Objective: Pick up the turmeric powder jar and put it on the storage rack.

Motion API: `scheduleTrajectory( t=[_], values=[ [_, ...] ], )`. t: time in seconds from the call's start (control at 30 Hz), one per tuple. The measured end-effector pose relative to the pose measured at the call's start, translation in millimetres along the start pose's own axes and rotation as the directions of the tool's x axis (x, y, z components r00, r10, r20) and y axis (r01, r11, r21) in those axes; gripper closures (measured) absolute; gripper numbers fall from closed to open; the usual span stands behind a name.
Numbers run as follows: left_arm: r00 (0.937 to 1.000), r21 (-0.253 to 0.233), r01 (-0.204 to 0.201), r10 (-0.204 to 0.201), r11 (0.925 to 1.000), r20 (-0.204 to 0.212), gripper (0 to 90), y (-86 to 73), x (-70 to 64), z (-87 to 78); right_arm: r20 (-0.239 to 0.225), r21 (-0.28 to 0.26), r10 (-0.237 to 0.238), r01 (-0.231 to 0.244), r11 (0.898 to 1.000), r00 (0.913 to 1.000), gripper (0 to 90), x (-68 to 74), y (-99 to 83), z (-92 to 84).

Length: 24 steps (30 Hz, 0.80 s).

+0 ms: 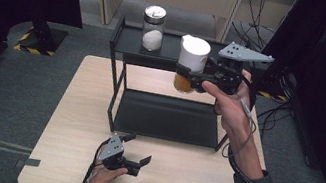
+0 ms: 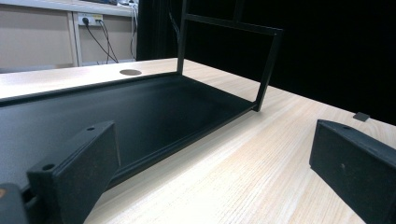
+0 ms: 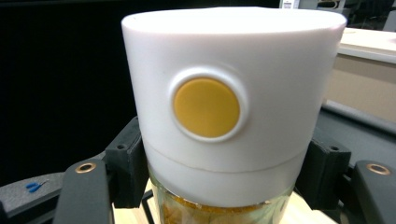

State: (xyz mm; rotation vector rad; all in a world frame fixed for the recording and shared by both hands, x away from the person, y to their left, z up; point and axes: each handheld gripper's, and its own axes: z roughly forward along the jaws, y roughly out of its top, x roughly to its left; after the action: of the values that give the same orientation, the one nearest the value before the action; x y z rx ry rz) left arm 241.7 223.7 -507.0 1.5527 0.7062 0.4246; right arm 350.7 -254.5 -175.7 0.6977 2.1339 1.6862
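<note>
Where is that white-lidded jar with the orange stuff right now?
In the high view the white-lidded jar hangs in the right gripper, at the black rack's upper shelf, right of the glass jar.

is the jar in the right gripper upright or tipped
Upright. The right gripper clamps the white-lidded jar with its lid on top and orange contents below, held above the black shelf rack.

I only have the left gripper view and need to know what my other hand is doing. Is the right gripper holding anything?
Observer: Yes, the right gripper is shut on a white-capped jar with orange contents.
Operator: Where is it?
Observer: In the air, beside the black rack's top shelf.
Operator: Is that top shelf free?
Observer: No, a jar of white powder stands on its left part.
Operator: Any mark on my jar?
Observer: A round yellow button on its white cap.
</note>
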Motion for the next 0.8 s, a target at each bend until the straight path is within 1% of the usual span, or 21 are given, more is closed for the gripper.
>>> scheduleTrajectory(
  t=[0.27, 0.37, 0.43, 0.53, 0.63, 0.8],
  values=[
    [1.0, -0.002, 0.002, -0.002, 1.0, 0.002, 0.9, -0.1, -0.1, -0.3, 0.049, 0.0, -0.003, 0.003, 1.0, 0.9988, 31.1, 0.6, 18.6, 9.0],
    [1.0, -0.001, 0.002, -0.002, 1.0, 0.004, 1.0, 0.0, 0.2, -0.3, 0.062, 0.001, 0.012, -0.012, 1.0, 0.998, 31.1, -2.8, 22.3, 13.9],
    [1.0, 0.0, 0.004, -0.004, 1.0, 0.004, 0.9, 0.0, 0.3, -0.2, 0.069, -0.001, 0.012, -0.012, 1.0, 0.9975, 31.1, -4.0, 24.5, 15.8],
    [1.0, 0.0, 0.006, -0.006, 1.0, 0.005, 0.9, 0.0, 0.6, -0.2, 0.094, 0.006, -0.001, 0.0, 1.0, 0.9956, 31.1, -2.4, 29.8, 18.6],
    [1.0, 0.001, 0.005, -0.006, 1.0, 0.006, 1.0, 0.0, 0.6, -0.2, 0.112, -0.002, 0.009, -0.009, 1.0, 0.9937, 31.1, -3.8, 32.6, 21.4],
    [1.0, 0.0, 0.006, -0.006, 1.0, 0.006, 0.9, -0.1, 0.5, 0.0, 0.145, -0.003, 0.005, -0.004, 1.0, 0.9894, 31.1, -4.1, 37.5, 28.3]
  ],
)
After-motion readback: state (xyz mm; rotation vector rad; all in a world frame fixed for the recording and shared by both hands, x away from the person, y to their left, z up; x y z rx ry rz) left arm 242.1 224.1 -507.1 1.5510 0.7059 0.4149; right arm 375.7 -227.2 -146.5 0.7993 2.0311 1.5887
